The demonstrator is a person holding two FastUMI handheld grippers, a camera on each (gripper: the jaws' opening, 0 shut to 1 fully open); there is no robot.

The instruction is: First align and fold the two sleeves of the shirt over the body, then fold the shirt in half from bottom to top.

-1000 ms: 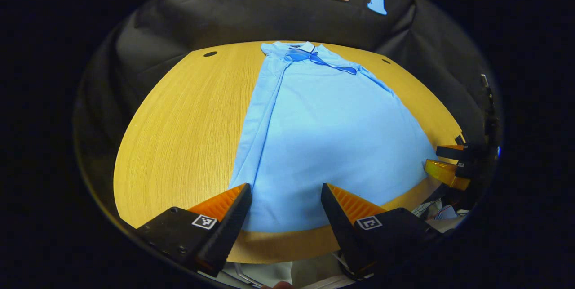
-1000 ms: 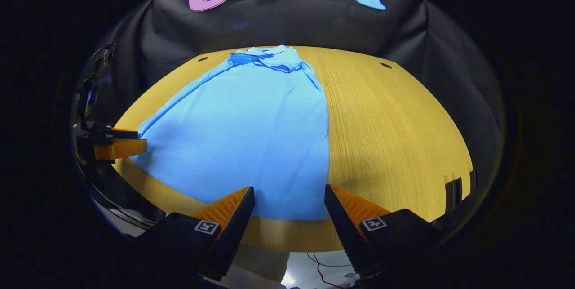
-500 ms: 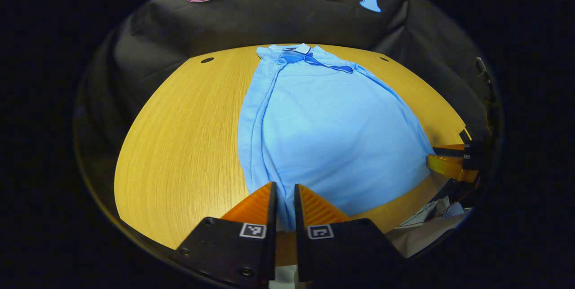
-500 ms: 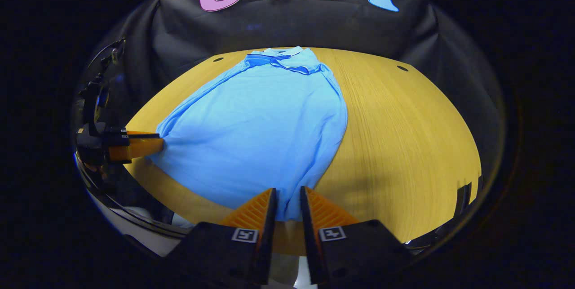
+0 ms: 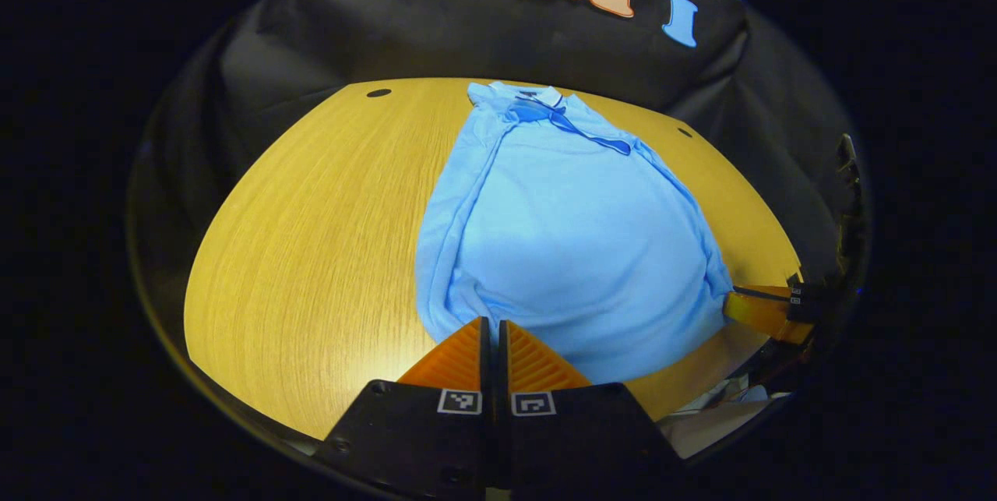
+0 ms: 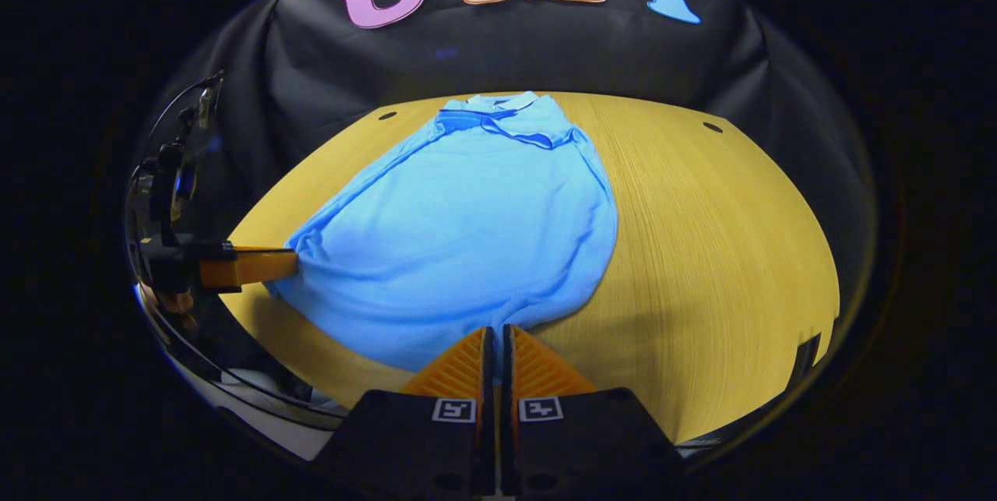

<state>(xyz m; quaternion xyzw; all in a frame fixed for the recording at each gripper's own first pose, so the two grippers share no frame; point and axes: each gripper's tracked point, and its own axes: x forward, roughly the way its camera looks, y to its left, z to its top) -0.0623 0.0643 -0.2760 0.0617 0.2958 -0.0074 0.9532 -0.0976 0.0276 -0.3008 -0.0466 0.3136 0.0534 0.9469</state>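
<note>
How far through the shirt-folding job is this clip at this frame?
Done: both sleeves look folded in, since the shirt lies as a narrow body on the table. In hand: the left gripper and right gripper are each shut on a bottom hem corner, and the hem is bunched. Left: carrying the hem up to the collar; the bottom-to-top fold is not yet made.

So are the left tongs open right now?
No, the left tongs are shut on the blue polo shirt's bottom hem.

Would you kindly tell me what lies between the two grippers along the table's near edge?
The blue shirt's bottom hem spans it, from the left gripper to the right gripper, seen in the right gripper view.
</note>
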